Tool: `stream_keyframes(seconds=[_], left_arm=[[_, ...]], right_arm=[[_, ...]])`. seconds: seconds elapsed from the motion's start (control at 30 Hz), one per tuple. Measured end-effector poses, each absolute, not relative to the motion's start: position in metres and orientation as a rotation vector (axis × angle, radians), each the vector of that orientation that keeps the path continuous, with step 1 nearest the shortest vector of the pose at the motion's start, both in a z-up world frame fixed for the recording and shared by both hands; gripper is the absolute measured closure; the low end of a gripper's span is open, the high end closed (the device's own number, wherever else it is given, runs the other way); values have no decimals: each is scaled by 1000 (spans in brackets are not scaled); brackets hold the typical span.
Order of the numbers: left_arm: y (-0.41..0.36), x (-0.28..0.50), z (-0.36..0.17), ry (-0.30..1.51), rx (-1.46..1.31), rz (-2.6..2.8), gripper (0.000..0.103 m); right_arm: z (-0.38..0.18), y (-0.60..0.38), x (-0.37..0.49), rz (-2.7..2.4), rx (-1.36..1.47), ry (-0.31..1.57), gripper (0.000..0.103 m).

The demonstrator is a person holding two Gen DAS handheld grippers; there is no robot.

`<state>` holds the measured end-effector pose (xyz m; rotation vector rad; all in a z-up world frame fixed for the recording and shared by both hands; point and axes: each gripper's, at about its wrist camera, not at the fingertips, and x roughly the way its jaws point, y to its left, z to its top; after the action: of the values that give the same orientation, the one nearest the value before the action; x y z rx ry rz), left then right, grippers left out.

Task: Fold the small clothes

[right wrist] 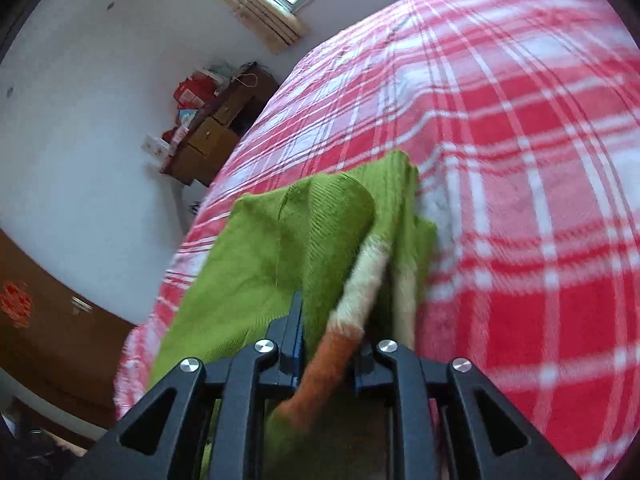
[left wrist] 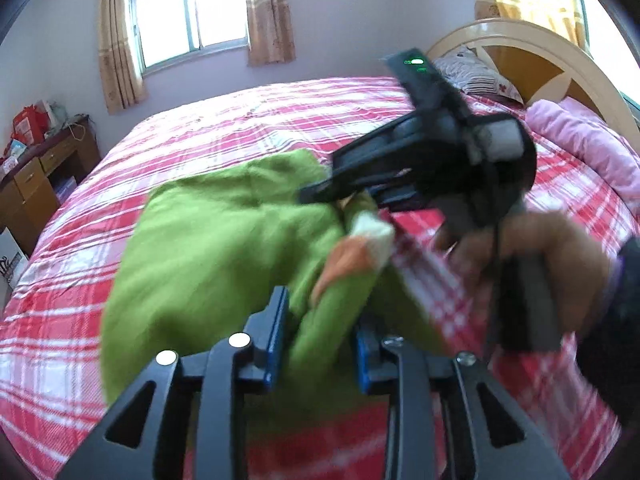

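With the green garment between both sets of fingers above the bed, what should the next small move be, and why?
Probably lower both ends onto the plaid bedspread and flatten them. The green garment hangs bunched between the left gripper and the right gripper, its orange-and-white cuff twisted, so no clean fold line shows yet.

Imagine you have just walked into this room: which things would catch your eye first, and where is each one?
First the bright green garment with its white and orange cuff, lying bunched on the red and white plaid bedspread. Next the two black grippers: the left gripper has green cloth between its blue pads, and the right gripper has the cuff between its own. Behind them, a sunlit curtained window glows above the bed's far side.
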<state>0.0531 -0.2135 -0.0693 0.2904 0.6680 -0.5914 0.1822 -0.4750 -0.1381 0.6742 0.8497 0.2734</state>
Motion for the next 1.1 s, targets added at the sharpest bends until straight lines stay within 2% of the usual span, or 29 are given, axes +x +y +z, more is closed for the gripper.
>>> stream_keyframes(seconds=[0.03,0.1,0.17,0.4,0.53,0.57,0.63,0.77,0.8,0.87,0.9,0.93,0.97,1.03,1.1], left_arm=[[-205,45,-68,655,292,-590,70],[-183,30,-67,638,290,-573,64],[-164,22,-68,633,286,-522,50],[-100,29,-74,720,179,-387,48],[-93,38,-69,754,111,-346,43],[-89,39,-68,756,97,-336,42],[-82,40,-67,753,86,-317,42],[-72,46,-71,774,72,-294,42],[-70,47,-72,783,61,-295,42],[-69,49,-73,800,40,-303,42],[-70,49,-74,805,37,-304,42],[-71,47,-74,806,40,-304,42],[-71,45,-73,805,43,-305,42],[-73,42,-71,795,58,-313,42],[-72,42,-69,781,69,-315,42]], right_arm=[[-135,-479,175,258,687,844,82],[-124,-488,150,183,685,812,78],[-108,-487,122,90,613,782,78],[-56,-429,65,214,465,676,77],[-71,-393,85,200,347,803,75],[-82,-385,92,200,337,850,73],[-102,-379,97,183,329,912,52],[-114,-376,91,196,384,919,47],[-117,-375,89,216,411,924,42],[-118,-363,85,217,350,922,42],[-118,-355,84,191,282,916,45],[-120,-349,84,175,252,917,60],[-123,-345,85,148,217,923,67],[-121,-353,84,159,265,895,88],[-111,-371,74,203,381,841,90]])
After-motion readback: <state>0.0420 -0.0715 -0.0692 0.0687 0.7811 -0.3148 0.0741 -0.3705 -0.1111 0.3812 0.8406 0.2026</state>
